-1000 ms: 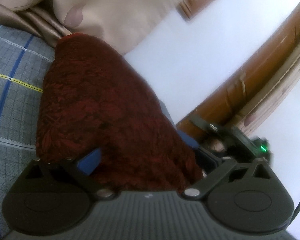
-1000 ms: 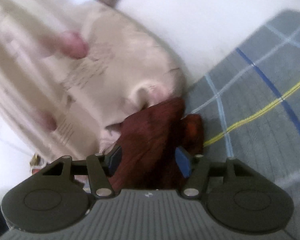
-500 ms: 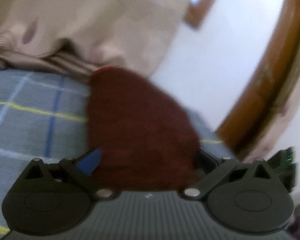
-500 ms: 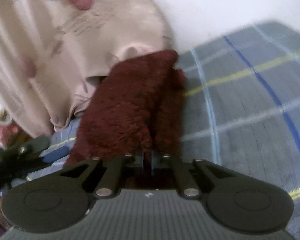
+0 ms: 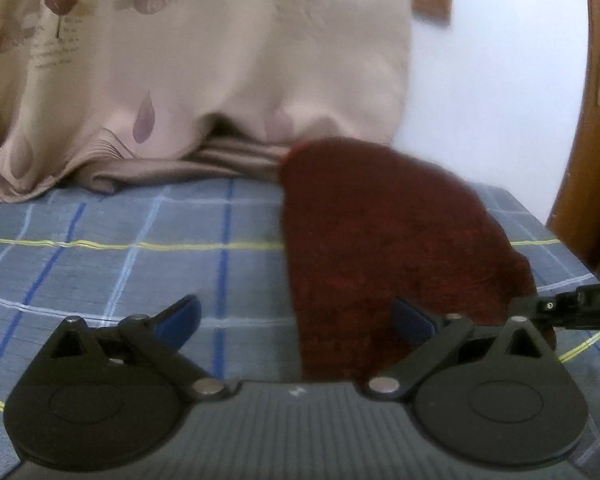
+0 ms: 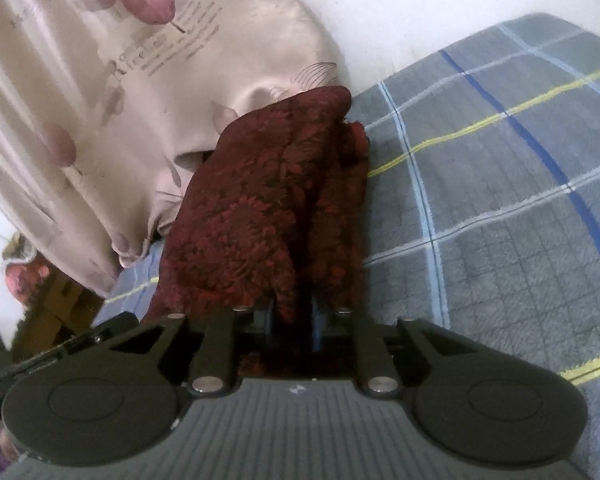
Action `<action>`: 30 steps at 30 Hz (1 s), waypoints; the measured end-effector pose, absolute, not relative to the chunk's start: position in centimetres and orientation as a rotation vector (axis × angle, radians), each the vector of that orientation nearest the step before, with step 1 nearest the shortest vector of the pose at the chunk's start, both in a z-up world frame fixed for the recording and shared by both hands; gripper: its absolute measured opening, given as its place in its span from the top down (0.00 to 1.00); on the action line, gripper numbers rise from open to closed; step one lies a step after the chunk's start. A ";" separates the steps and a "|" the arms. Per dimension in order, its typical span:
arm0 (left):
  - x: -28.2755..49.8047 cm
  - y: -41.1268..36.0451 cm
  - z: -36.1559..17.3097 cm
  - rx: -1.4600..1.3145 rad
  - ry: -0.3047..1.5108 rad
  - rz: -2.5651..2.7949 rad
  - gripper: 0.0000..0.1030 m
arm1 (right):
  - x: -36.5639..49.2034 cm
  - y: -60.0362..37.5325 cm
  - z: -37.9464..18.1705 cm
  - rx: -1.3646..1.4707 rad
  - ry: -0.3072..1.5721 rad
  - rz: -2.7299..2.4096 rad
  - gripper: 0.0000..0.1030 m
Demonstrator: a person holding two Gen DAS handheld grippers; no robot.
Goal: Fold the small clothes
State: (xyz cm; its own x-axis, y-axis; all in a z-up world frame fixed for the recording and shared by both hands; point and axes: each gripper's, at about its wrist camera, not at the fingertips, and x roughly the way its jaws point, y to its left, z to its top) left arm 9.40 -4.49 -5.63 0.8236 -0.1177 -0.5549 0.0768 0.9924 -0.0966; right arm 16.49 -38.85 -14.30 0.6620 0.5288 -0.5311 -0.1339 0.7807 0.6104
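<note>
Right tool (image 6: 292,316) is easing apart around my red garment (image 6: 260,200) at lower centre; left tool (image 5: 296,316) (spread wide) is hovering over the bed (image 5: 100,260).

The cloth (image 6: 260,208) is a small dark-red piece with a black leafy pattern — soft, slightly fuzzy. In the right wrist view it fills the middle of the frame, folded over on itself into a long narrow bundle running from the lower centre up to the upper centre, with a second layer showing along its right edge. Its near end is bunched at the bottom centre. In the left wrist view the cloth (image 5: 380,240) sits right of centre as a rounded, blurred red shape — its left edge straight, its top curved.
</note>
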 end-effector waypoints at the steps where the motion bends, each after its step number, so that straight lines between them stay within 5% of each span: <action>1: 9.3 -4.3 -5.5 -0.079 0.599 -0.103 0.01 | 16.3 -38.6 -14.0 0.550 0.764 0.399 0.79; 4: 9.2 -4.0 -5.1 -0.095 0.621 -0.088 0.01 | 15.9 -37.5 -13.0 0.446 0.763 0.386 0.92; 21: 8.9 -5.3 -4.9 0.004 0.647 -0.054 0.01 | 15.9 -37.5 -13.6 0.385 0.750 0.299 0.91; 30: 8.7 -5.9 -4.9 0.038 0.650 -0.046 0.01 | 14.6 -36.9 -12.4 0.327 0.691 0.287 0.59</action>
State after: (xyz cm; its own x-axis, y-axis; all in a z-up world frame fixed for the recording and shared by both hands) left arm 8.71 -5.93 -4.92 0.7949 -0.0310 -0.6059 0.0548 0.9983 0.0208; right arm 14.59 -36.90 -12.41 0.7352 0.3632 -0.5723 -0.1494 0.9104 0.3858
